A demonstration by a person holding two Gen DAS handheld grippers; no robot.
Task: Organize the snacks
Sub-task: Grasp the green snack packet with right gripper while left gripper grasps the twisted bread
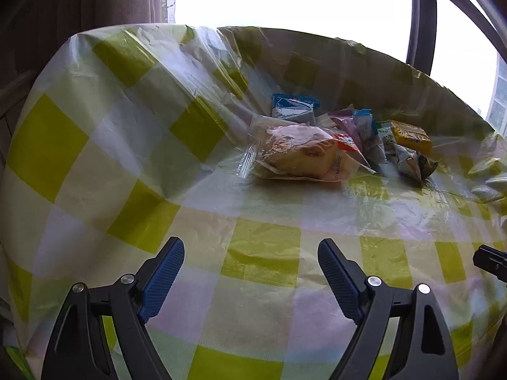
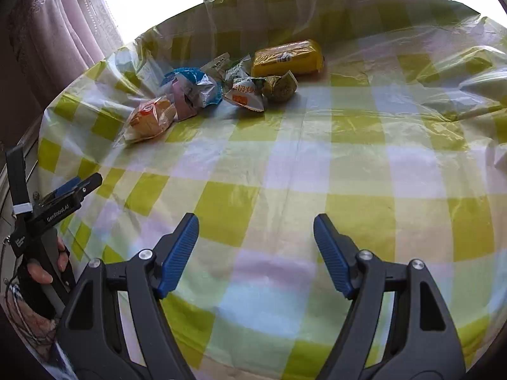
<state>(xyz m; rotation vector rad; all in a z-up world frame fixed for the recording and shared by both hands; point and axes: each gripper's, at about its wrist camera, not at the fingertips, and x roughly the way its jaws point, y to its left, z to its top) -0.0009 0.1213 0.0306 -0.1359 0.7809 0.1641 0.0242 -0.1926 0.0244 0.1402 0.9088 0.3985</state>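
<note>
Several wrapped snacks lie in a loose pile on a green-and-white checked tablecloth point(image 1: 259, 253). A clear-wrapped bread roll point(image 1: 298, 155) is nearest in the left wrist view, with a blue-and-white packet point(image 1: 293, 107) behind it and a yellow packet point(image 1: 412, 137) to the right. In the right wrist view the roll point(image 2: 152, 120) is at the left of the pile, the yellow packet point(image 2: 286, 57) at the back, and a white-and-orange packet point(image 2: 245, 93) in the middle. My left gripper point(image 1: 250, 253) is open and empty, short of the roll. My right gripper point(image 2: 256, 231) is open and empty, well short of the pile.
The cloth point(image 2: 348, 158) rises in crumpled folds behind and right of the pile. A pink curtain point(image 2: 63, 22) hangs at the left by a bright window. The left gripper point(image 2: 79, 186) and the hand holding it show at the right wrist view's left edge.
</note>
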